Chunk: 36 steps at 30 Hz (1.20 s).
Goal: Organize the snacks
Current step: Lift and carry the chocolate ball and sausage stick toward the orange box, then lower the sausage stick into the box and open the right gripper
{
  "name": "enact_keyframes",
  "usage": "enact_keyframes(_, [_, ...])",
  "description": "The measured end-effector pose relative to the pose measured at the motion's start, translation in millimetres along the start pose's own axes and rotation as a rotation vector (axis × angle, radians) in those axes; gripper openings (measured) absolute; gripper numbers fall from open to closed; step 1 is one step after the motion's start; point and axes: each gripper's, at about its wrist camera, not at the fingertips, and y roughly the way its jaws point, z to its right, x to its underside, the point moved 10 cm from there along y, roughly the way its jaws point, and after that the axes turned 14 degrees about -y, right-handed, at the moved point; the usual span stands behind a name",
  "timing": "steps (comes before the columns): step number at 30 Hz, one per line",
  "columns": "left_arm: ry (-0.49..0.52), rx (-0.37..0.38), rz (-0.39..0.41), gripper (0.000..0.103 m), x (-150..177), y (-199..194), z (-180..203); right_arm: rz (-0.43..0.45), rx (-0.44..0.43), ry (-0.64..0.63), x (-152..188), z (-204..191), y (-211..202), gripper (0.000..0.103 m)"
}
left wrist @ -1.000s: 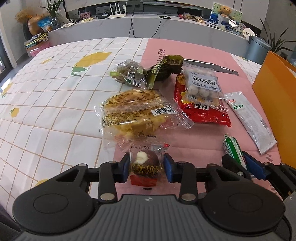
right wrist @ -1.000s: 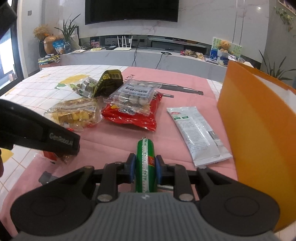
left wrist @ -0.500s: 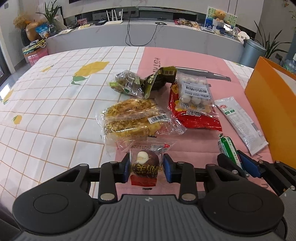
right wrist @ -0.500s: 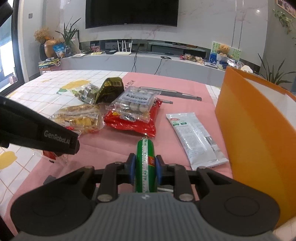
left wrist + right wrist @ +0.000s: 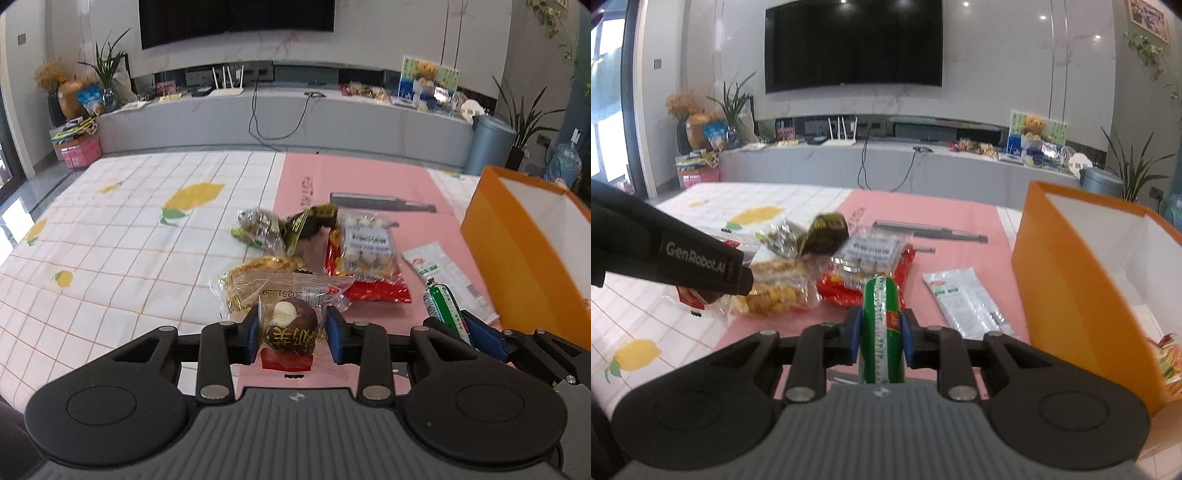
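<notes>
1. On the tablecloth, left part of the scene: the left gripper (image 5: pixel 291 328) is clamped on one round brown pastry (image 5: pixel 291 326) in a clear wrapper, held clear of the cloth, near edge of the table.
2. Just beyond it lies one yellow cake packet (image 5: pixel 258 280); farther off, one clear-green sweet bag (image 5: pixel 256 230) touches one dark green pouch (image 5: pixel 312 221).
3. Centre: one clear pack of white balls (image 5: pixel 365 245) rests on top of one red bag (image 5: pixel 365 291), both on the pink mat (image 5: pixel 369 177).
4. Right of centre: the right gripper (image 5: pixel 881 332) is closed on one green sausage stick (image 5: pixel 881 325), its length running along the fingers, raised above the mat.
5. Right: one white sachet (image 5: pixel 964 302) lies flat, near the orange box (image 5: pixel 1071 288) but apart from it.
6. Far right: the orange box stands open; a colourful packet (image 5: pixel 1167 358) shows at its near corner, though whether that lies inside cannot be told.
7. Progress, as judged: early. Two snacks are lifted and not yet stowed; six remain on the table. The box is presumably the destination.
</notes>
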Motion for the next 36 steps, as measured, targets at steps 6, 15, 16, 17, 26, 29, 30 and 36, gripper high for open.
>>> enact_keyframes(6, [-0.001,0.063,0.061,0.040,-10.9,-31.6,12.6,0.058,0.016,0.022,-12.6,9.0,-23.2,0.020])
enact_keyframes(15, [0.011,0.136,0.130,0.040,-22.0,-65.4,34.8,0.137,0.042,0.134,-25.0,46.1,-61.2,0.020])
enact_keyframes(16, [0.011,0.146,0.138,0.040,-22.9,-68.8,38.0,0.146,0.049,0.145,-26.2,51.9,-66.4,0.020])
enact_keyframes(17, [0.010,0.154,0.141,0.040,-23.8,-70.9,40.5,0.157,0.052,0.164,-27.0,58.9,-71.8,0.020])
enact_keyframes(26, [0.033,0.281,0.102,0.040,-20.1,-73.5,87.9,0.157,0.152,0.422,-1.5,164.8,-112.9,0.020])
enact_keyframes(29, [0.067,0.315,0.075,0.040,-14.1,-67.9,109.0,0.119,0.245,0.419,12.7,203.1,-122.2,0.020])
enact_keyframes(30, [0.077,0.331,0.063,0.040,-11.4,-65.2,117.2,0.097,0.253,0.414,17.2,213.0,-121.4,0.020])
enact_keyframes(36, [0.114,0.486,-0.065,0.040,3.6,-47.8,172.7,-0.148,0.245,0.268,43.9,252.6,-94.3,0.020])
